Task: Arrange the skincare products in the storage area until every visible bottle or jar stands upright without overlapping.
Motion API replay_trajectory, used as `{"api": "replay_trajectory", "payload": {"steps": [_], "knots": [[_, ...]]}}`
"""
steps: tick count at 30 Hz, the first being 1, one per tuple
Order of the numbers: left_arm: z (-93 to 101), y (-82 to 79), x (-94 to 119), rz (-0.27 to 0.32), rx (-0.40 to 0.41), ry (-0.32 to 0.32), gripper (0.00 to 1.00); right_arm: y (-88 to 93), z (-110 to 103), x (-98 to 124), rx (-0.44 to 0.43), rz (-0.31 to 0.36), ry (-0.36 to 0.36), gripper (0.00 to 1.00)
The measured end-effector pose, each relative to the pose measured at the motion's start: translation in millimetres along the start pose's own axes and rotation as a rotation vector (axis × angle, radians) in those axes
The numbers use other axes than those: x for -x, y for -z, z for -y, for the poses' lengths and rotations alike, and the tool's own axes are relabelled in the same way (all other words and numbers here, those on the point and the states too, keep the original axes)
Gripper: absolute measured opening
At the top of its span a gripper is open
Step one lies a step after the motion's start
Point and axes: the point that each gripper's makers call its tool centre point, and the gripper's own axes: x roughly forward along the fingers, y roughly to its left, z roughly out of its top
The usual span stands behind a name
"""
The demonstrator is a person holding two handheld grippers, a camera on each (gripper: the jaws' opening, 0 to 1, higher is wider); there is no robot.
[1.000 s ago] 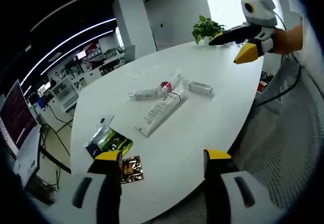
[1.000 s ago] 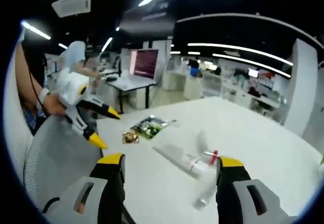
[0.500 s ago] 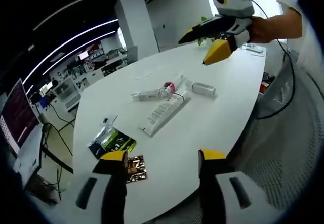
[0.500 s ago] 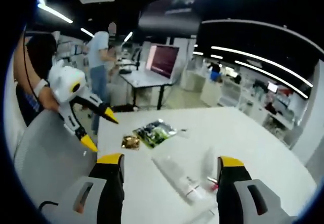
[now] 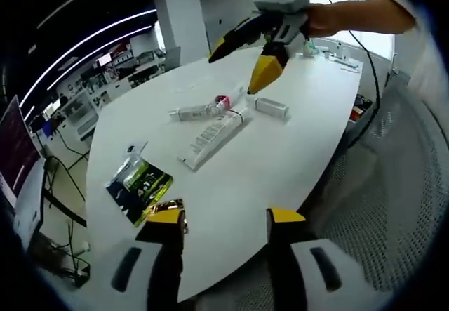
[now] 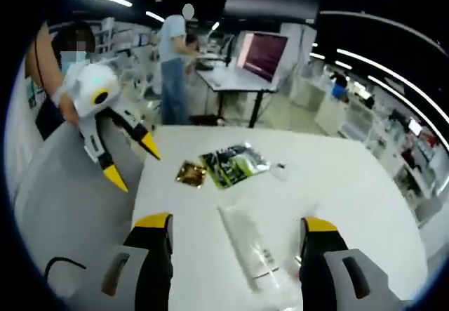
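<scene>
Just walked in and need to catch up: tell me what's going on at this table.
A person holds a claw in each hand over a white table. Both claws are open and empty. The right claw hovers above a long white tube, a clear bottle with a red part and a small white tube, all lying flat. The left claw sits at the table's near edge by a green sachet and a gold sachet.

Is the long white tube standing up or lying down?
Lying down. The long white tube rests flat on the white table, and the small bottles beside it lie on their sides too.
</scene>
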Motion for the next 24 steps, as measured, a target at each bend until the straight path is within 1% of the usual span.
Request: {"api": "replay_trajectory", "payload": {"steps": [2,3,4,6,7,8,9,11,13,15,18,20,21,24], "knots": [[0.5,0.3,0.0,-0.002,0.001,0.002,0.41,5.9,4.4,-9.9,0.017,-0.033,-0.009,0.80],[1.0,0.0,0.1,0.000,0.000,0.005,0.41,9.6,2.3,-13.8,0.030,-0.053,-0.032,0.81],[1.3,0.0,-0.1,0.000,-0.002,0.007,0.41,16.0,0.7,-18.5,0.049,-0.086,-0.057,0.81],[0.9,0.1,0.0,0.000,0.001,0.005,0.42,21.8,2.6,-23.0,0.077,-0.116,-0.061,0.80],[0.5,-0.9,0.0,0.007,0.005,0.004,0.41,28.3,4.1,-27.9,0.094,-0.140,-0.076,0.79],[0.5,-0.6,-0.1,0.006,0.007,0.003,0.41,34.0,4.1,-30.7,0.087,-0.163,-0.090,0.79],[0.6,0.0,-0.2,0.003,0.008,0.004,0.41,41.8,4.7,-34.4,0.083,-0.203,-0.108,0.78],[0.5,0.9,-0.8,0.000,0.008,0.004,0.41,51.0,6.8,-41.2,0.106,-0.246,-0.138,0.77],[0.3,0.5,-0.5,0.002,0.012,0.003,0.41,57.7,8.9,-48.4,0.082,-0.277,-0.169,0.77],[0.3,0.7,-0.4,0.001,0.013,0.001,0.41,60.4,11.7,-53.8,0.051,-0.291,-0.185,0.76],[-0.2,0.6,-0.2,0.003,0.014,-0.001,0.40,66.5,21.3,-65.2,0.025,-0.325,-0.206,0.74],[-0.9,1.0,-0.4,0.001,0.015,-0.004,0.40,71.0,27.0,-72.0,0.019,-0.353,-0.216,0.74],[-0.9,1.3,-0.3,0.001,0.016,-0.004,0.40,71.8,29.5,-74.5,0.026,-0.359,-0.214,0.74],[-0.4,1.9,-0.4,-0.001,0.017,-0.001,0.40,77.8,33.7,-81.6,0.054,-0.404,-0.237,0.73]]}}
